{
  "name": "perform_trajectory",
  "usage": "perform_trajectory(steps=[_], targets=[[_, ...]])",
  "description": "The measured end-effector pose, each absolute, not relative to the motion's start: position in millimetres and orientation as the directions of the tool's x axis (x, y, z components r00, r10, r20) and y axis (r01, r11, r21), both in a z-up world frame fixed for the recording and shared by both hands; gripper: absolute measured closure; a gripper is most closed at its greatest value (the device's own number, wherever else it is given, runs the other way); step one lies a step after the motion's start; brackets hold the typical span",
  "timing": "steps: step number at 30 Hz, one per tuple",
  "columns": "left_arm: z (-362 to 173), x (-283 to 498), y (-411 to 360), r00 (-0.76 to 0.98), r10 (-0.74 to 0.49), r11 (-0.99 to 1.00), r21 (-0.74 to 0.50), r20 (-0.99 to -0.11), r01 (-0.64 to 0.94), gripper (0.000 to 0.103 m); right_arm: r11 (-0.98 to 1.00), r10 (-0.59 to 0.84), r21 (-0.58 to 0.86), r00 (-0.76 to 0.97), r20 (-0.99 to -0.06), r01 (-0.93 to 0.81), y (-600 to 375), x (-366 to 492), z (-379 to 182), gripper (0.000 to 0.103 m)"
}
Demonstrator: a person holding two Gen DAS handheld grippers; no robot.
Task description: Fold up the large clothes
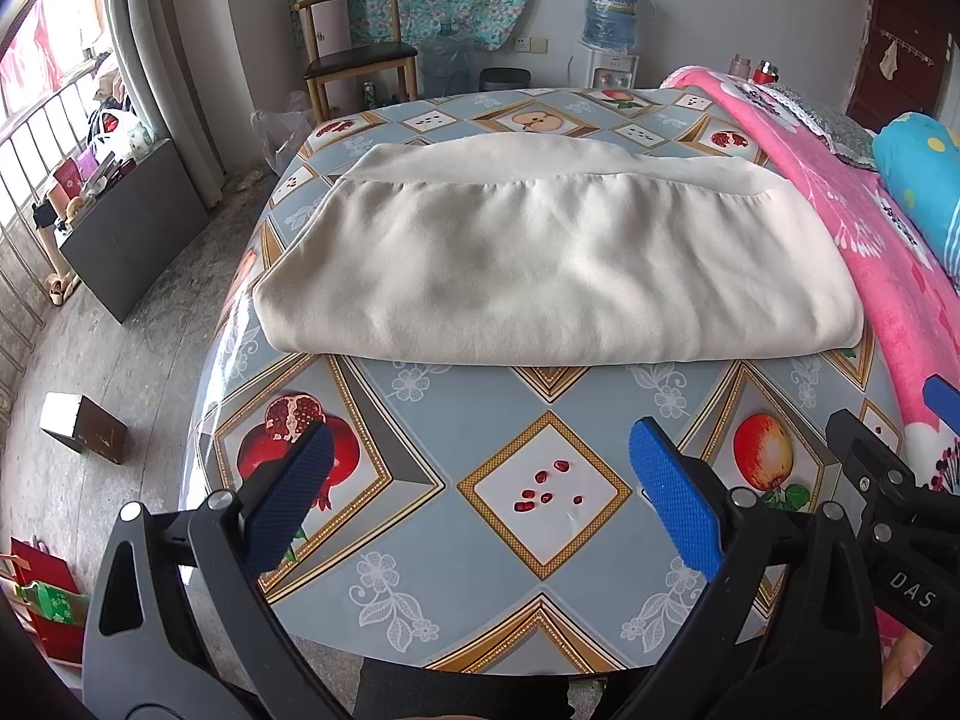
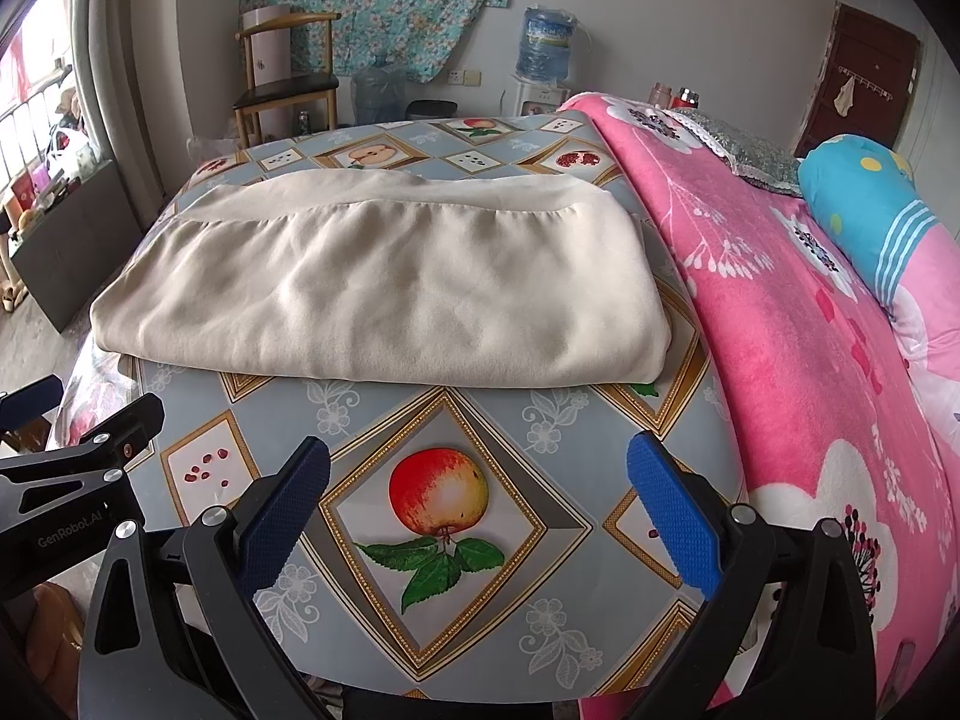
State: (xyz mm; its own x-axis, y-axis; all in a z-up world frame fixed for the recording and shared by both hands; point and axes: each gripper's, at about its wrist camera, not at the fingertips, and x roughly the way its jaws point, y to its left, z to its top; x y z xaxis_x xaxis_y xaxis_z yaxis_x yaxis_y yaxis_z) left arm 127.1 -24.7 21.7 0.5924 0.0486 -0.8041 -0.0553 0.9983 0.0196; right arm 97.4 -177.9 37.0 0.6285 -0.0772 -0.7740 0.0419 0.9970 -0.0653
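One cream garment [image 1: 552, 264] is lying on the table [image 1: 540, 540] as a thick, roughly rectangular bundle, doubled over at least once: its near edge is showing as a rounded fold rather than a raw hem, and a seamed band is running across its far side with a further layer of the same cloth peeking out behind it. It is sitting toward the far half of the patterned tablecloth, its right end just beside the pink blanket [image 2: 780, 330] that is covering the bed alongside. Light wrinkles are rippling over the top layer, but nothing is trailing off the table edge on either side as far as these views show.

Judging by that shape, most of the folding is looking finished; what is probably remaining is one more fold to halve the bundle, or simply some smoothing and squaring of the corners. Whether sleeves or loose ends are tucked underneath cannot be told.

Both tools are hovering over the near part of the table, well apart from the cloth and touching nothing. The left gripper [image 1: 480, 492] is standing with its blue pads spread wide above the pomegranate-seed tile, holding nothing. The right gripper [image 2: 480, 510] is likewise gaping wide above the printed apple, empty, and each tool is poking into the edge of the other's view.

Beyond the table, a wooden chair [image 1: 354, 48] and a water dispenser [image 1: 609, 24] are standing against the far wall.
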Motion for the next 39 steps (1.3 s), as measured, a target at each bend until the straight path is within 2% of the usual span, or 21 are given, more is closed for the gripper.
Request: perform_trajectory(steps=[39], targets=[[21.5,126.5,-21.1,0.593,0.046,0.998,0.017,-0.804,-0.054,0.008,0.997,-0.078,-0.07,0.627,-0.775,0.038,-172.0,98.3,36.9,0.006]])
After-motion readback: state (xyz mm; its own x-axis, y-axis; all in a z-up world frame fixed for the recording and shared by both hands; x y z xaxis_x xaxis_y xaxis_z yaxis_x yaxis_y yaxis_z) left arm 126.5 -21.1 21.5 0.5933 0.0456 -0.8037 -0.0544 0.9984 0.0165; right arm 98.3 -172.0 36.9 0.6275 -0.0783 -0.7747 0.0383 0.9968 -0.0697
